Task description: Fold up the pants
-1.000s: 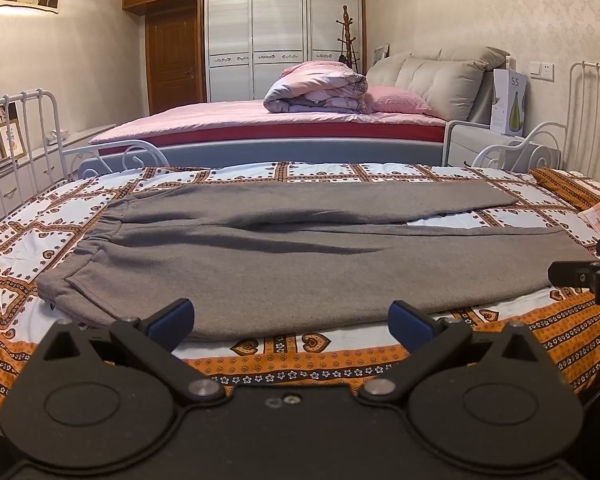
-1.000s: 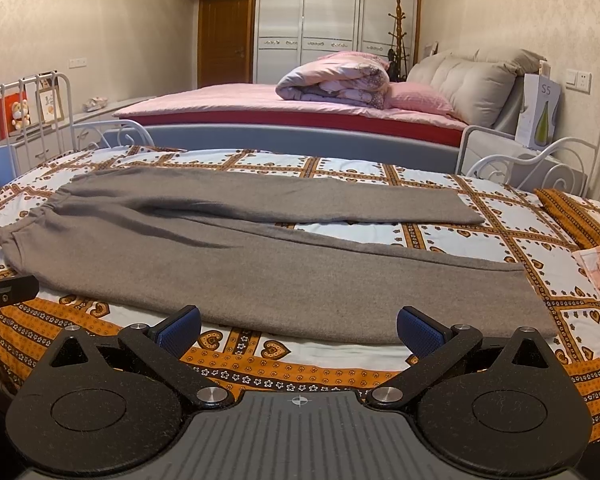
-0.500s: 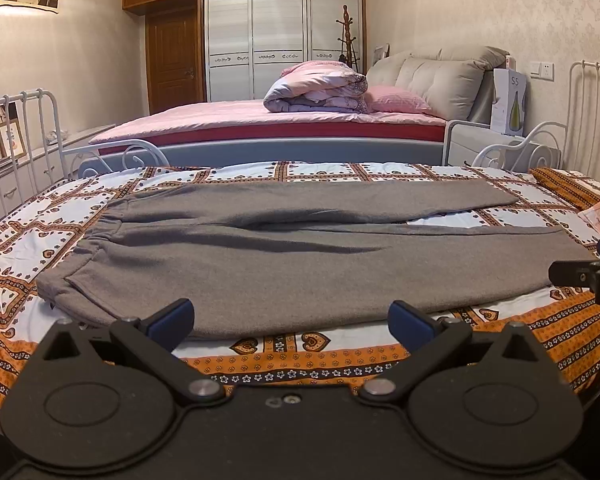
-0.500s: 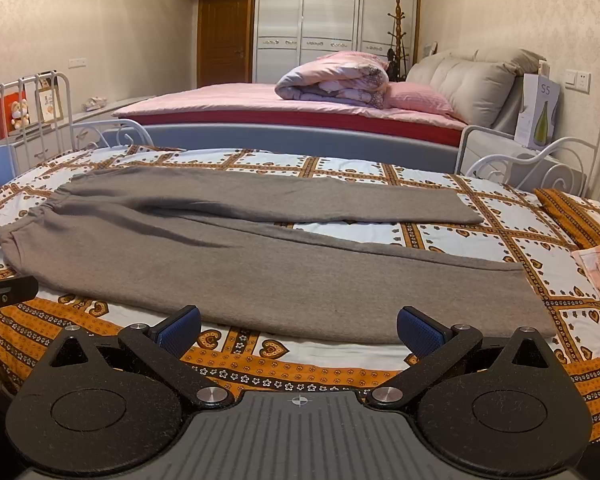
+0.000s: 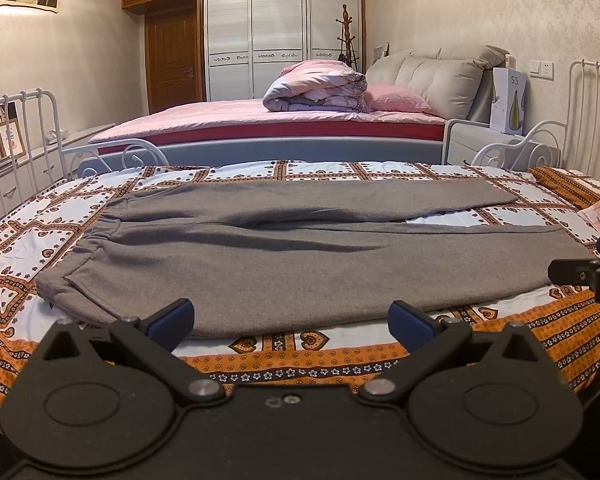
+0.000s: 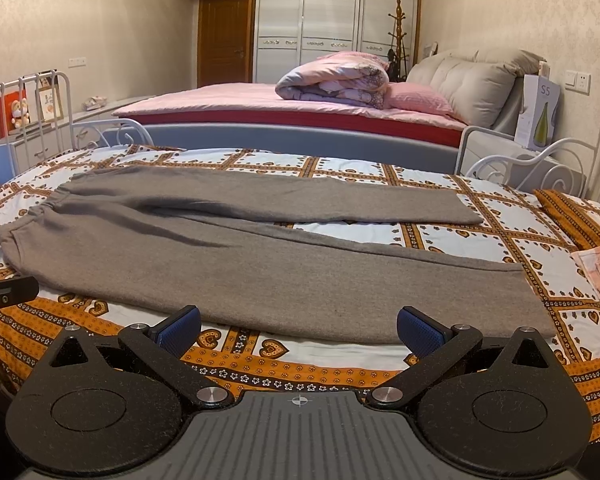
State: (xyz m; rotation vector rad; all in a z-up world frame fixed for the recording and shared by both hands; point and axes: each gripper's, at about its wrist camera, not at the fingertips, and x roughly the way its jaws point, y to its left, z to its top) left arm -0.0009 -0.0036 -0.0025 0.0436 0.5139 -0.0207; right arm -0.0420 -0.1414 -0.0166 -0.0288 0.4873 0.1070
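Pants (image 5: 284, 252) unmoved on bedspread (image 5: 340, 344), both hand-held grippers still open, hovering

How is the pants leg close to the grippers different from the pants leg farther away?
The near leg looks wider and reaches farther right than the far leg. The near leg's end lies by the bedspread's orange border; the far leg's end lies on the white squares. Both are gray, flat, unfolded, and join at the waistband on the left.

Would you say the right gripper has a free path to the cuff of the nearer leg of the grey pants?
Probably yes: the right gripper is open, and the nearer cuff lies flat on the bedspread with nothing between.
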